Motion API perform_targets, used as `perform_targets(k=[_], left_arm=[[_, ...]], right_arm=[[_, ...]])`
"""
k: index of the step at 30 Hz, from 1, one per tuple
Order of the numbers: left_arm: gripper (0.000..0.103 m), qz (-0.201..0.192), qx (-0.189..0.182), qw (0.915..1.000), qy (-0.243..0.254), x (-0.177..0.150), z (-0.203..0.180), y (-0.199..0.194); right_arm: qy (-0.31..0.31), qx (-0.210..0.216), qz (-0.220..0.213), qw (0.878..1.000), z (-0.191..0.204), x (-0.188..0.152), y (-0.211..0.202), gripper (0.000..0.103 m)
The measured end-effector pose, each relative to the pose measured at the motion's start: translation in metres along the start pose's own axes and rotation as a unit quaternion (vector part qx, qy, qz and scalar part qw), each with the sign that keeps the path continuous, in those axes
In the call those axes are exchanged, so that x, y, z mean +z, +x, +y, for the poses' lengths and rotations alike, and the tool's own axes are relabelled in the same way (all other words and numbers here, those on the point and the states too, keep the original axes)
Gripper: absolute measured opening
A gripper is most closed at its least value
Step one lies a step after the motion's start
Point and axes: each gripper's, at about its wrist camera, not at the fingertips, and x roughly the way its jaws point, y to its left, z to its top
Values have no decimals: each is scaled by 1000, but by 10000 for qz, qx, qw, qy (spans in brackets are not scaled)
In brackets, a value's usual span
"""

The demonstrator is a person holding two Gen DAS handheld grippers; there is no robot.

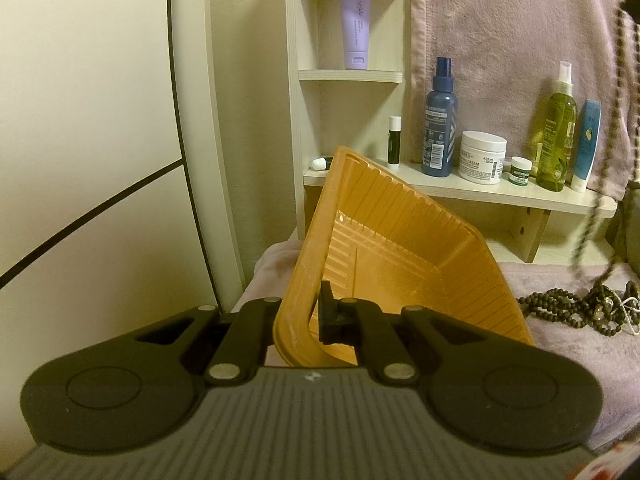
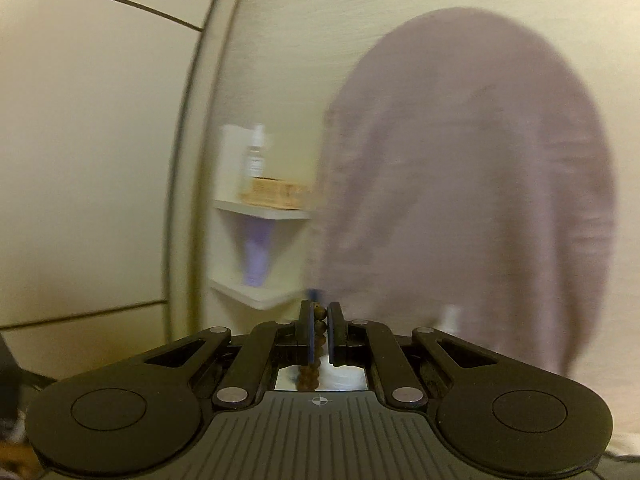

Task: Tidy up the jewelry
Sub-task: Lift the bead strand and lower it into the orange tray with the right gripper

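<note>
My left gripper [image 1: 306, 312] is shut on the rim of an orange ribbed plastic tray [image 1: 400, 264], which it holds tilted above a mauve towel. A dark bead necklace [image 1: 580, 308] lies in a heap on the towel to the right, and one strand [image 1: 624, 80] rises up along the right edge of the left wrist view. My right gripper [image 2: 319, 320] is shut on a string of brown beads [image 2: 318, 334] held high. The right wrist view is blurred by motion.
A white shelf unit [image 1: 460, 192] behind the tray carries a blue spray bottle [image 1: 439, 120], a white cream jar [image 1: 482, 156], a green bottle [image 1: 556, 136] and tubes. A mauve towel [image 1: 500, 40] hangs behind. A white cabinet wall [image 1: 80, 120] stands at the left.
</note>
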Motion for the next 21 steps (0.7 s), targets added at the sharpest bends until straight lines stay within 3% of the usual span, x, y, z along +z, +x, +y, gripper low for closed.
perform_targets(k=[6,11,21], left_arm=[[6,0,-9,10000,-34,-1,1,0],[6,1,-16,10000,-61,-1,2,0],[6,2,-28,10000,-81,-2,4,0]], right_arm=[[367,619,210,9972,31,-5,30,6],[618,982,818,9899,49,-36,61,6],[859,1134,1738,9744,51,-98,93,6]])
